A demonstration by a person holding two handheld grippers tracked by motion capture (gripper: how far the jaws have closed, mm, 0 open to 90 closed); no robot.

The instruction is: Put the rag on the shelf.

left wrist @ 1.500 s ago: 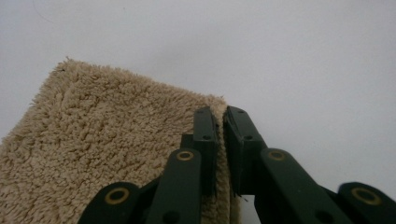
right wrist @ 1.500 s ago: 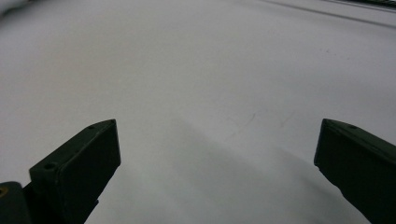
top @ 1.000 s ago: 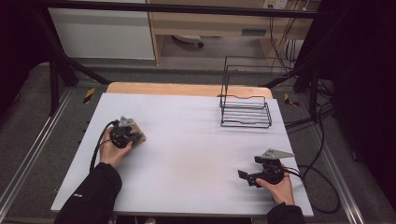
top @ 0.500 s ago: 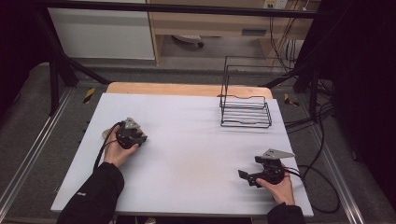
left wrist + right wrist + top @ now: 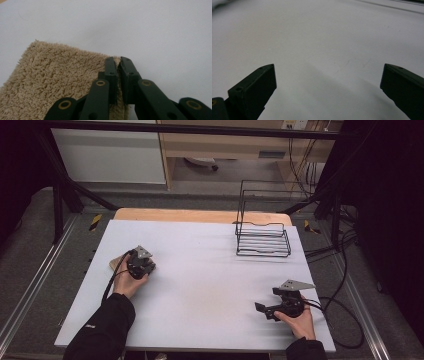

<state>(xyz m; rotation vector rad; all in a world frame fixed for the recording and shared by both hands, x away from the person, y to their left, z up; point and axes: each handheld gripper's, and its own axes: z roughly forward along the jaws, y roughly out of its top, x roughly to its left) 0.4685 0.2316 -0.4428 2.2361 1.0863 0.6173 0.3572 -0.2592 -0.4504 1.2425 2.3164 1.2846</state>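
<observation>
Here the left gripper [image 5: 119, 65] has just pinched its jaws onto the right edge of a beige towel [image 5: 57, 82], a thin fold of pile caught between the pads. The towel lies flat on the white bench [image 5: 210, 270] near its left edge, spreading out to the left of the jaws in the left gripper view and mostly hidden beneath the gripper [image 5: 140, 265] from above. The right gripper [image 5: 267, 310] rests well apart near the bench's right front, jaws wide and empty. A wire rack [image 5: 263, 237] stands at the far right.
</observation>
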